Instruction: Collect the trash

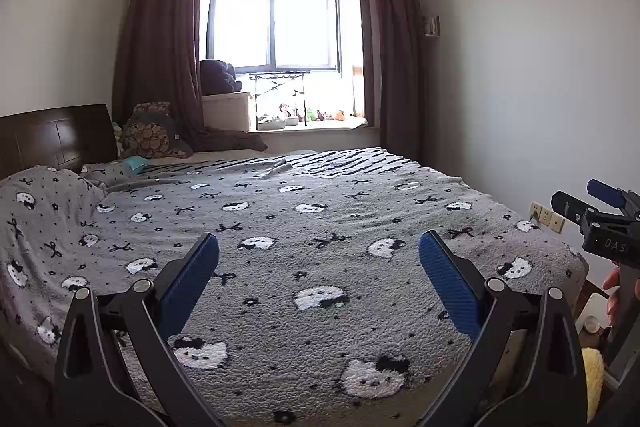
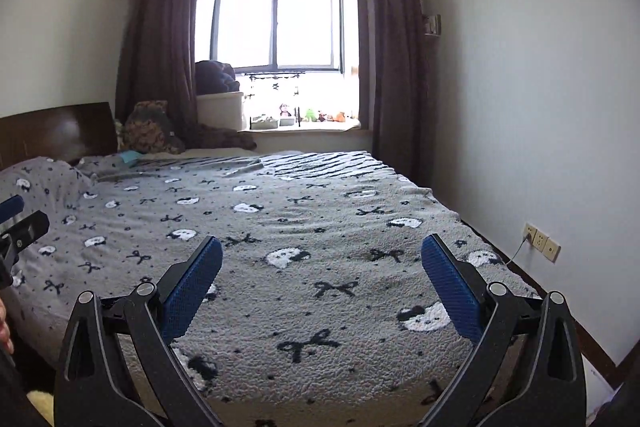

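Note:
My left gripper (image 1: 319, 247) is open and empty, its blue pads spread wide above the near end of a bed with a grey cat-and-bow blanket (image 1: 304, 227). My right gripper (image 2: 322, 251) is also open and empty above the same blanket (image 2: 280, 219). The right gripper also shows at the right edge of the left wrist view (image 1: 600, 211), and the left gripper at the left edge of the right wrist view (image 2: 16, 223). A small teal item (image 1: 134, 163) lies near the pillows; it also shows in the right wrist view (image 2: 130, 157). I cannot tell what it is.
A dark wooden headboard (image 1: 56, 139) stands at the left, with pillows (image 1: 150, 133) at the far corner. A window sill (image 1: 312, 123) with small toys lies beyond the bed. Wall sockets (image 2: 540, 241) sit low on the right wall. A narrow floor strip runs beside the bed.

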The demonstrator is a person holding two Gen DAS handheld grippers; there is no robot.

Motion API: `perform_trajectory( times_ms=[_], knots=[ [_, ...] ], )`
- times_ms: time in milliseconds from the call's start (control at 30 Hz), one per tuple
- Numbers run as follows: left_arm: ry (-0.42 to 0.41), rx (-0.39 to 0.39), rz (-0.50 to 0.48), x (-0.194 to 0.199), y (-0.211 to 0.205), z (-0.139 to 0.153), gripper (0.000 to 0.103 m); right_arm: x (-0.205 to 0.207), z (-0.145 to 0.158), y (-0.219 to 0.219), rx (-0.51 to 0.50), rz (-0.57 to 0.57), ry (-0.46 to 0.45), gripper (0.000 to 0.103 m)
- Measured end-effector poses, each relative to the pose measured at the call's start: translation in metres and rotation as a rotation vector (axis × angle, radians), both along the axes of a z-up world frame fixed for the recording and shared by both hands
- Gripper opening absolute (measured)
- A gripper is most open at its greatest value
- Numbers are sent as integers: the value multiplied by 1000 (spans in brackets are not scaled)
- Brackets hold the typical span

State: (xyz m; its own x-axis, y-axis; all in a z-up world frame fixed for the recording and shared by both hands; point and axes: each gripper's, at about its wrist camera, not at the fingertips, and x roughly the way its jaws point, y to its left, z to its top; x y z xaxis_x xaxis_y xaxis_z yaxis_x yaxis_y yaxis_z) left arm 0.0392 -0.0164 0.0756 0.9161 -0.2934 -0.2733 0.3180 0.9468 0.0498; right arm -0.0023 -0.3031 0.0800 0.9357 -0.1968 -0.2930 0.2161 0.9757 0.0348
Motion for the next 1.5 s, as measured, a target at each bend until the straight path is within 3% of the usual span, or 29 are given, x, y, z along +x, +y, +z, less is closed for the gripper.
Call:
perform_trajectory(
  times_ms=[1500],
  knots=[
    [4, 17, 30, -3, -2, 2, 95, 0, 10, 10, 5, 28, -30, 100]
  ],
)
